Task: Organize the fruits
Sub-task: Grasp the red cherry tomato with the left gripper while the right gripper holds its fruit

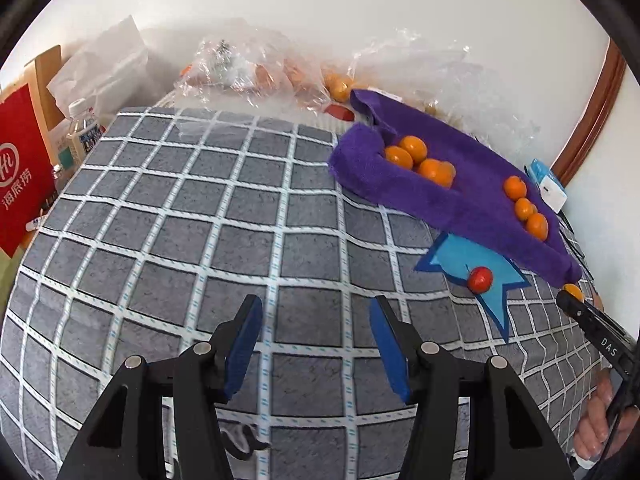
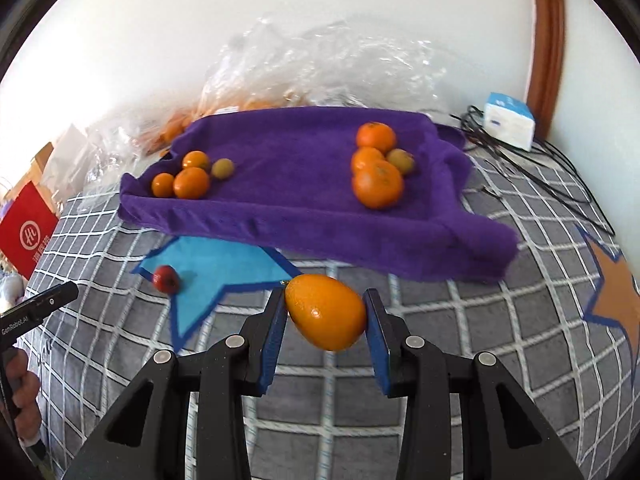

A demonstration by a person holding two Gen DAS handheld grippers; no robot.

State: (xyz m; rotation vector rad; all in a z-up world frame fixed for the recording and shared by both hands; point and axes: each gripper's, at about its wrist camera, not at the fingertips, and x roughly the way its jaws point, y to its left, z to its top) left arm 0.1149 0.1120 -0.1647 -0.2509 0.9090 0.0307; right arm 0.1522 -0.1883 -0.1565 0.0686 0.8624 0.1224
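A purple towel (image 2: 296, 184) lies on the checked cloth, and also shows in the left wrist view (image 1: 456, 184). It holds a left cluster of small oranges (image 2: 188, 180) and a right cluster of larger oranges (image 2: 376, 184). A small red fruit (image 2: 166, 279) sits on a blue star patch (image 2: 216, 268), also seen in the left wrist view (image 1: 480, 279). My right gripper (image 2: 326, 314) is shut on an oval orange kumquat (image 2: 326, 310), just above the cloth in front of the towel. My left gripper (image 1: 316, 344) is open and empty over the cloth.
Clear plastic bags with more fruit (image 1: 256, 68) lie behind the towel by the wall. A red paper bag (image 1: 20, 176) and a bottle (image 1: 82, 128) stand at the left. A white box (image 2: 510, 124) and black cables (image 2: 532, 172) lie at the right. An orange star patch (image 2: 616, 292) shows far right.
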